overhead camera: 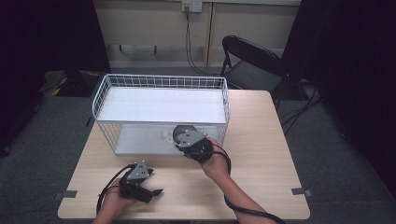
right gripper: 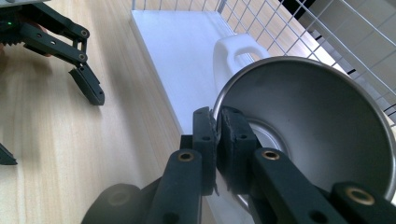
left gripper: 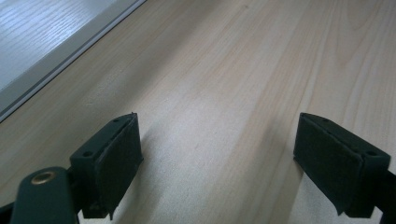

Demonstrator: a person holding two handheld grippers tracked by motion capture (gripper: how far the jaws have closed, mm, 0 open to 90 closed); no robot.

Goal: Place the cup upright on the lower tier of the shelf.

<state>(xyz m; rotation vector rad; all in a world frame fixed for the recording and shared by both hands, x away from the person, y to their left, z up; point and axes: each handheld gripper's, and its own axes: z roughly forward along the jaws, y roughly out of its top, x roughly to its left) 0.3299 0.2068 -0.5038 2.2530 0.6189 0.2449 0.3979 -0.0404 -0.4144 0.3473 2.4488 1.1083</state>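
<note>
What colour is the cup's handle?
White; the metal cup has a white handle, which shows best in the right gripper view.

We can't really see the metal cup [right gripper: 308, 126] whole anywhere: in the right gripper view its rim runs off the right edge and its lower part sits behind the right gripper [right gripper: 217, 135], whose jaws pinch the rim. From the high view the cup [overhead camera: 179, 132] is mostly covered by that gripper [overhead camera: 180, 135], so we only catch a dark curve. The white plastic thing with a handle [right gripper: 236, 51] is half hidden behind the cup; up top it's a tiny pale blob [overhead camera: 166, 136] and we can't tell what it is. The left gripper [right gripper: 88, 86] gets cropped at the left edge.
</note>
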